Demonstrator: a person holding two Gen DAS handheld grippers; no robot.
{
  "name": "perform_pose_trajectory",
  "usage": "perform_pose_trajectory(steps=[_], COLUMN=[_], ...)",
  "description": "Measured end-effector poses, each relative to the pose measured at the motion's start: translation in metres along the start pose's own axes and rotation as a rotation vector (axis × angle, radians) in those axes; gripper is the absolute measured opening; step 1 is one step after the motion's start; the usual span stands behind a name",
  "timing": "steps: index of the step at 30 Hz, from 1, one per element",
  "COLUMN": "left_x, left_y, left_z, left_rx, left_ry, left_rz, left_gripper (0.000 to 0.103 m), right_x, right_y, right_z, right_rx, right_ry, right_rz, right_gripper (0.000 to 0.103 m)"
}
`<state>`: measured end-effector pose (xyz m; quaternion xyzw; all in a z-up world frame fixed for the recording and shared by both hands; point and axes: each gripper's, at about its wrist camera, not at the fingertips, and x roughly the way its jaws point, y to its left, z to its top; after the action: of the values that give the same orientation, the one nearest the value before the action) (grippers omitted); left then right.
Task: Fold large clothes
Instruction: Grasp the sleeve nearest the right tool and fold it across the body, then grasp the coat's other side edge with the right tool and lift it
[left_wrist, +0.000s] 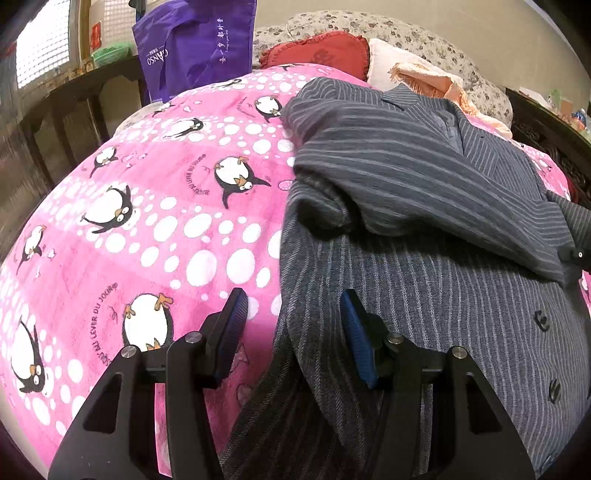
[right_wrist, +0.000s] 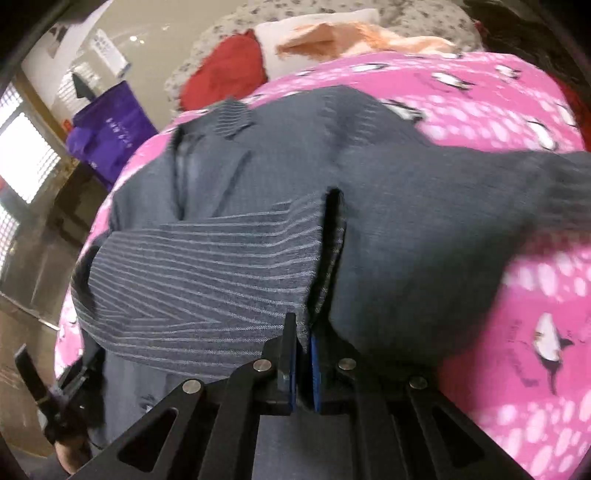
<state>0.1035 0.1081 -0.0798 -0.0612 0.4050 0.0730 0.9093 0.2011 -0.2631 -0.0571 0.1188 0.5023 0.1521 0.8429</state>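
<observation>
Across the bed, your pink penguin blanket (left_wrist: 155, 221) is the ground for everything, and the grey striped jacket (left_wrist: 424, 258) lies spread on the blanket's right half as your left wrist camera sees it, collar toward the pillows. One sleeve (left_wrist: 388, 177) is folded over the jacket's chest, and dark buttons (left_wrist: 542, 320) sit near the jacket's front edge. Beyond the jacket's collar you have a red cushion (left_wrist: 317, 50) and a peach cloth (left_wrist: 432, 79) against the floral bedding (left_wrist: 406, 33). Beyond the blanket's far edge, on the side away from the jacket, a purple bag (left_wrist: 192, 44) hangs.

Your left gripper (left_wrist: 293, 314) hovers over the jacket's near side edge with its jaws standing moderately apart, nothing pinched; one blue pad is above the blanket, the other above the jacket.

Your right gripper (right_wrist: 303, 334) is clamped tight on a fold of the jacket's striped cloth (right_wrist: 207, 273), which rises bunched from between its pads; the view around it is blurred.
</observation>
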Motion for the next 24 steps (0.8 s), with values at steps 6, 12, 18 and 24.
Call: perform_pose_trajectory(steps=[6, 12, 18, 24], left_x=[0.000, -0.022, -0.042, 0.006], left_y=[0.002, 0.002, -0.012, -0.029], left_z=[0.002, 0.022, 0.094, 0.123], left_rx=[-0.007, 0.006, 0.012, -0.057], left_ry=[0.014, -0.039, -0.163, -0.065], left_rz=[-0.020, 0.009, -0.082, -0.063], left_gripper=[0.055, 0.055, 0.055, 0.045], right_x=[-0.003, -0.016, -0.066, -0.050], right_y=[-0.005, -0.010, 0.013, 0.051], right_z=[-0.006, -0.012, -0.014, -0.007], right_rx=[0.021, 0.048, -0.066, -0.158], right_ry=[0.003, -0.007, -0.156, -0.212], right_rz=[-0.042, -0.044, -0.048, -0.021], right_gripper=[0.006, 0.007, 0.009, 0.009])
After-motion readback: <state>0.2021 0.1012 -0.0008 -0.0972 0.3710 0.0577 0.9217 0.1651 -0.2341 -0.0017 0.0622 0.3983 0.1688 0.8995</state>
